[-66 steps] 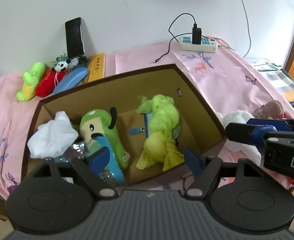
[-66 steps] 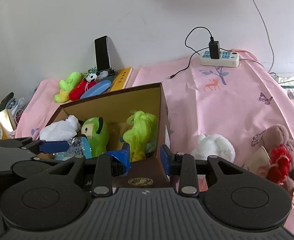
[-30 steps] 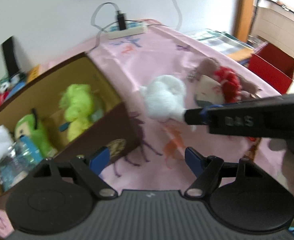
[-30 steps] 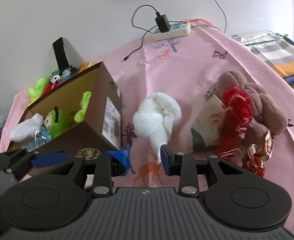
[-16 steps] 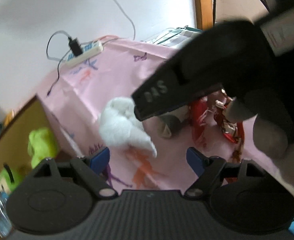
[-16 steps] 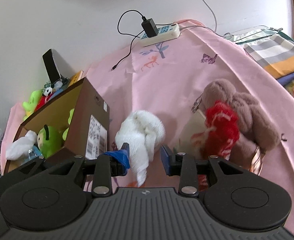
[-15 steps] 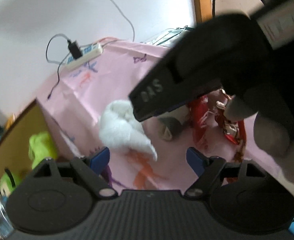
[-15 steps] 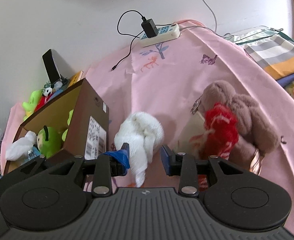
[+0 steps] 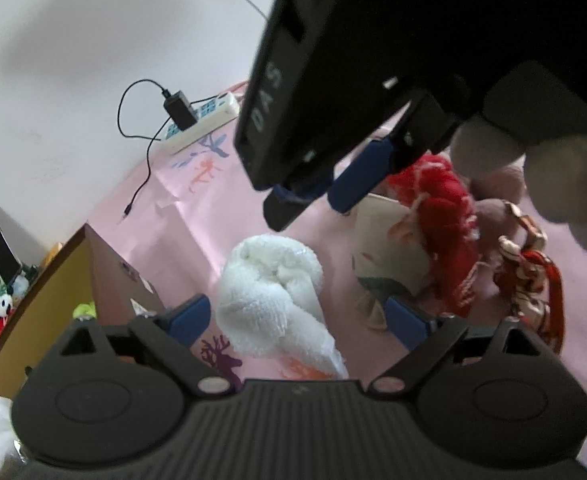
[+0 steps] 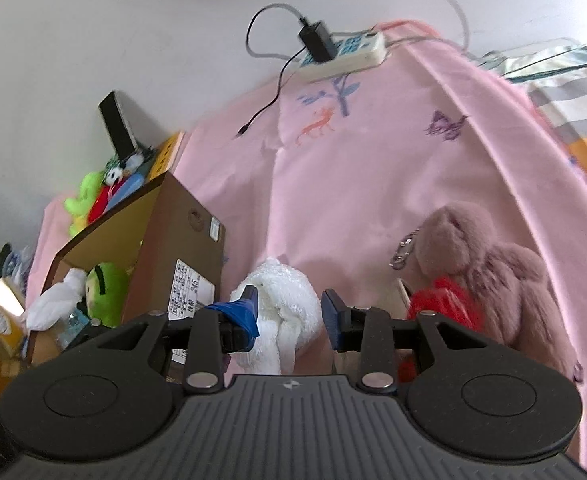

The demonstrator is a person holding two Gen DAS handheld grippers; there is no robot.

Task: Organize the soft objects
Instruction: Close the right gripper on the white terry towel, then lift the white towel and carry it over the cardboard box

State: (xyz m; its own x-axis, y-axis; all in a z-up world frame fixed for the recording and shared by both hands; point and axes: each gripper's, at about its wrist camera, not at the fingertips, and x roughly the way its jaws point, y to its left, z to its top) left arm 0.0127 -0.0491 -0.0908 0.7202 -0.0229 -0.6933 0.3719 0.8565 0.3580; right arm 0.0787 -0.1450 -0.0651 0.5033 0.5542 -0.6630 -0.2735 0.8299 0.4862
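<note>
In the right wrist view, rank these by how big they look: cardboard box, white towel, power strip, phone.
1. Cardboard box
2. White towel, though it lies nearest the camera and the fingers hide part
3. Power strip
4. Phone: close to the strip in apparent size, so unsure.

The white towel (image 10: 285, 300) lies hemmed between the cardboard box (image 10: 189, 248) and the brown plush (image 10: 489, 272), with open pink cloth (image 10: 353, 180) beyond.

White towel (image 9: 277, 300) on pink cloth (image 9: 197, 216) between the wide-open left tool (image 9: 297, 316) fingers, right tool (image 9: 325, 196) above, cardboard box (image 9: 53, 300) left, red plush (image 9: 437, 216) right.
</note>
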